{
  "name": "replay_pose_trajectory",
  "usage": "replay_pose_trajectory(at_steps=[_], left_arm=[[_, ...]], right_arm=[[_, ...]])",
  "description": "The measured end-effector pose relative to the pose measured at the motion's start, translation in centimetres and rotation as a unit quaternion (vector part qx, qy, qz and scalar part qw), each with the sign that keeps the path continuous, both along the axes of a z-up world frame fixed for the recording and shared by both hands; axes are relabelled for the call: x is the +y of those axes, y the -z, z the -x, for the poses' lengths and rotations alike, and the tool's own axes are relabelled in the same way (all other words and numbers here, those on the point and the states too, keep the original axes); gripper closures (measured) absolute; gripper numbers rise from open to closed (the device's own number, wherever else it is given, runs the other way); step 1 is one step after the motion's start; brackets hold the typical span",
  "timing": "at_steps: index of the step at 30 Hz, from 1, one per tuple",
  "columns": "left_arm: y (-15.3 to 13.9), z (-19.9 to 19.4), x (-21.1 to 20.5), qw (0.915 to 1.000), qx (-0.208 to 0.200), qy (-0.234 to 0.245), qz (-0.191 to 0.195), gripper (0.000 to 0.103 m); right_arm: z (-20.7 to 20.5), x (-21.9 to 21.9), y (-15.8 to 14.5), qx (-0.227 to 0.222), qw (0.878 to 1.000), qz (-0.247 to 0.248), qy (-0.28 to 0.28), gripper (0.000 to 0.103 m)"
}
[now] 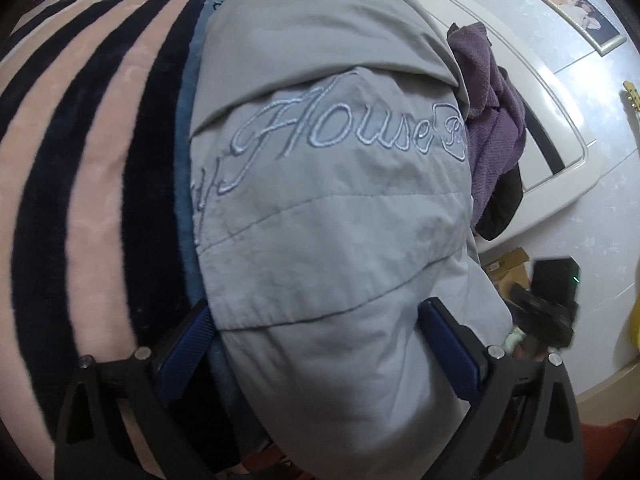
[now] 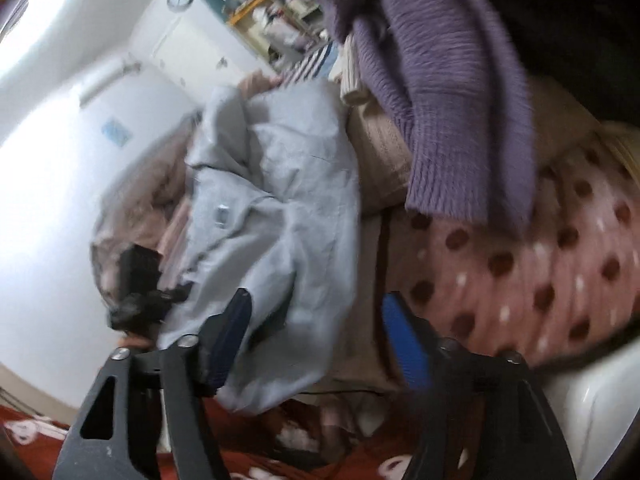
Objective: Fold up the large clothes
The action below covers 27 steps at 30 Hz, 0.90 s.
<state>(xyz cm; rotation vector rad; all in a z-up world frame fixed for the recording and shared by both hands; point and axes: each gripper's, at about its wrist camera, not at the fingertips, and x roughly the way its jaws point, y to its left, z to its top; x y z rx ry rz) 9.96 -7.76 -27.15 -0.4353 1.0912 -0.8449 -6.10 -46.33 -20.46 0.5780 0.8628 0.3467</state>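
Left wrist view is showing the left gripper point(image 1: 320, 344) straddling the folded grey jacket point(image 1: 328, 184) on the striped blanket point(image 1: 92, 184), jaws spread wide, probably steadying the bundle. The right gripper point(image 2: 320, 328) is hanging open beside the jacket's edge, gripping nothing.

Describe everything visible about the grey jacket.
The grey jacket is pale grey, of a thin woven, lightly padded-looking fabric with stitched seams and light script embroidery reading "House". It lies bunched in a rounded heap on the striped pink and navy blanket, beside a purple knit sweater. The left claw straddles its near end, wide open. In the right wrist view its crumpled folds show a small metal snap.
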Motion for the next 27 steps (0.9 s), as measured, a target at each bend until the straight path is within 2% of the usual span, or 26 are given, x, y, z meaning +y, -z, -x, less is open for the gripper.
replay_pose_trajectory(at_steps=[4,8,10,13,16,18,19,20,21,22,25,27], left_arm=[[0.0,0.0,-0.4,1.0000,0.002,-0.009,-0.003,0.005],[0.2,0.0,-0.3,0.9999,0.002,-0.014,0.003,0.005],[0.2,0.1,0.1,0.9998,0.003,-0.018,0.007,0.005],[0.4,0.3,0.8,0.9997,0.001,-0.022,0.014,0.006],[0.4,0.5,0.5,0.9997,-0.004,-0.019,0.011,0.006],[0.4,0.5,0.2,0.9997,-0.003,-0.018,0.013,0.006],[0.4,0.4,0.0,0.9997,0.000,-0.019,0.014,0.006],[0.4,0.4,0.0,0.9997,0.002,-0.020,0.016,0.006],[0.4,0.4,-0.1,0.9996,0.002,-0.021,0.017,0.007],[0.4,0.4,-0.1,0.9996,0.003,-0.023,0.018,0.008],[0.2,0.8,0.4,0.9993,-0.003,-0.032,0.017,0.024],[0.1,1.3,1.1,0.9986,-0.010,-0.044,0.026,0.041]], right_arm=[[3.5,1.1,-1.0,-0.033,0.999,-0.014,0.033,0.010],[4.2,3.4,0.2,-0.049,0.997,-0.024,0.048,0.010],[4.0,3.2,1.8,-0.032,0.997,-0.041,0.064,0.010],[2.8,3.8,4.8,0.006,0.995,-0.007,0.097,0.012],[2.3,3.5,8.0,0.021,0.995,-0.028,0.097,0.024],[2.1,3.8,9.0,0.020,0.994,-0.034,0.103,0.026],[2.1,3.9,8.9,0.021,0.994,-0.031,0.102,0.037],[2.1,4.1,8.6,0.016,0.995,-0.045,0.088,0.059],[2.1,4.1,8.5,0.011,0.995,-0.068,0.075,0.066],[2.0,4.1,8.7,0.010,0.993,-0.095,0.063,0.065],[1.7,4.4,8.7,0.012,0.994,-0.086,0.059,0.068],[1.5,4.6,8.8,0.014,0.992,-0.109,0.055,0.076]])
